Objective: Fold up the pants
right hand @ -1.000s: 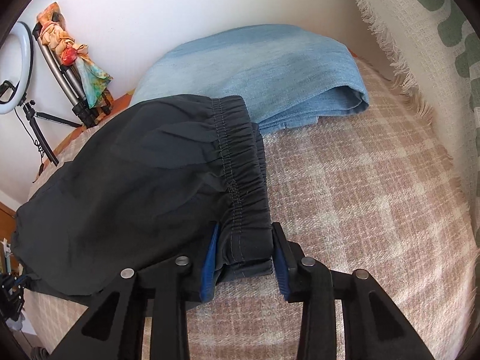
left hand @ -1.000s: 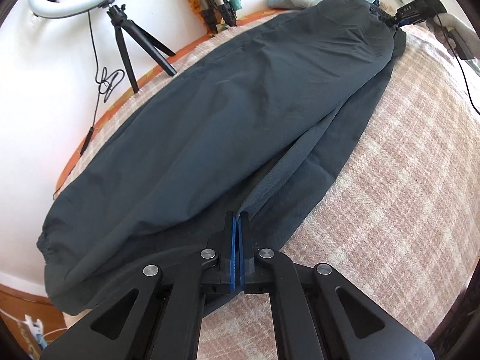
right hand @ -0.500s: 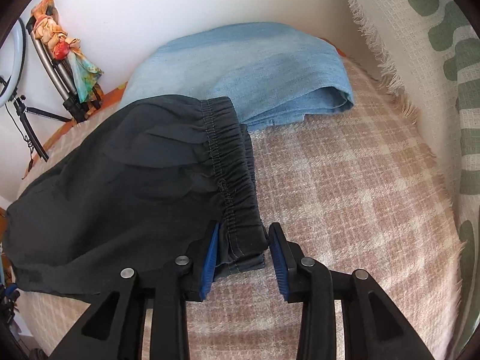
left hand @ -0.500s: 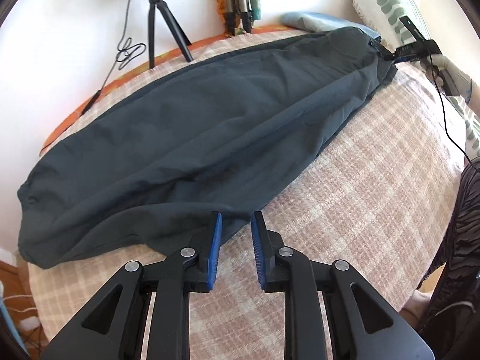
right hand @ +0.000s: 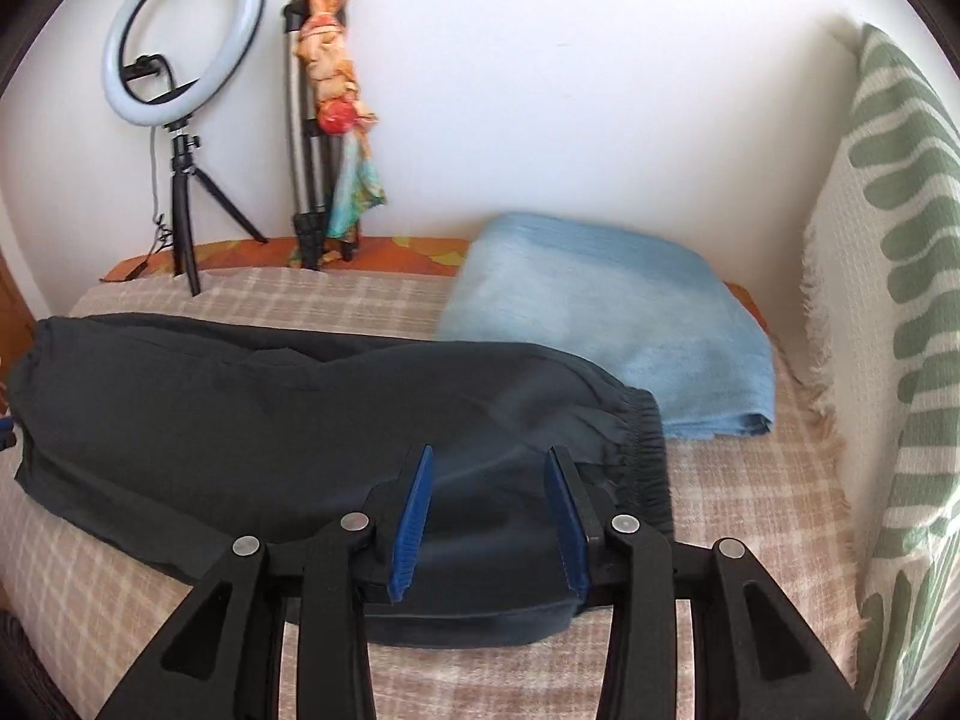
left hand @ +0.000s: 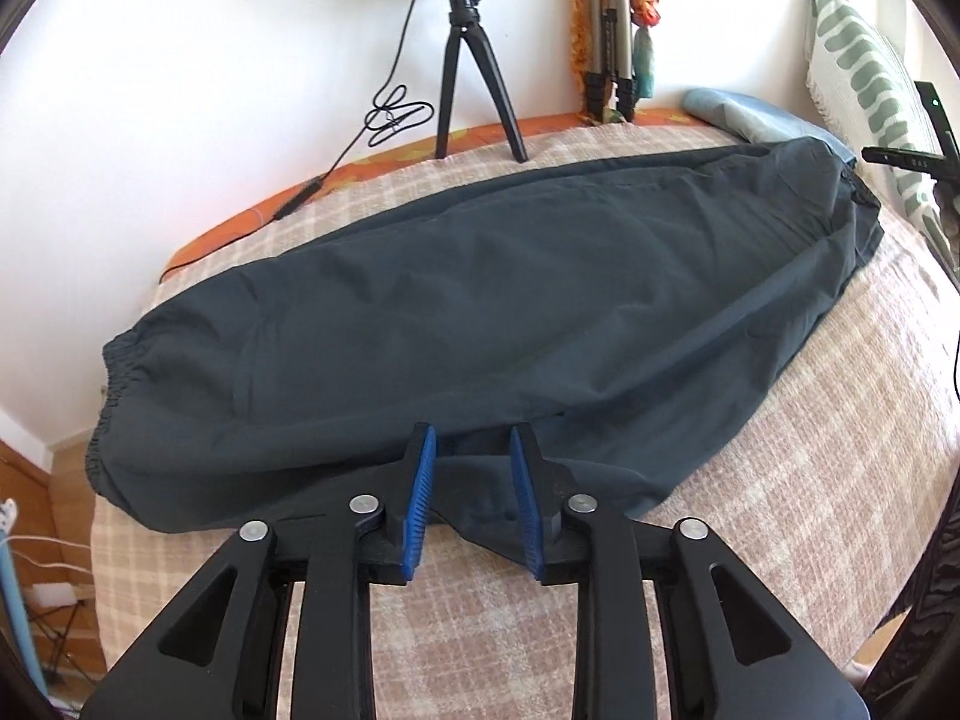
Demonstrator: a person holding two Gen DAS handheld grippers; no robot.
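The dark pants point(left hand: 480, 300) lie folded lengthwise, one leg on the other, across the checked bed cover point(left hand: 810, 450). Their elastic cuffs point(left hand: 111, 402) point left and the gathered waistband point(right hand: 645, 450) is at the right end. My left gripper point(left hand: 473, 432) hovers at the near edge of the legs. Its jaws are opening, and the cloth lies loose under the gap without touching the blue pads point(left hand: 420, 480). In the right wrist view my right gripper point(right hand: 491, 453) hangs over the pants point(right hand: 240, 420) near the waistband corner. Its jaws are opening too, with the fabric below them and not pinched.
A folded light-blue cloth point(right hand: 600, 330) lies behind the waistband against the wall. At the back edge stand a ring light on a small tripod point(right hand: 180, 60) and a folded tripod wrapped in a colourful scarf point(right hand: 318, 150). A green-and-white cushion point(right hand: 888, 300) borders the right side.
The left gripper let go of the pants' edge and drew back as its jaws spread. The right gripper widened, lifted off the waistband corner and rolled, and the pants stayed flat.
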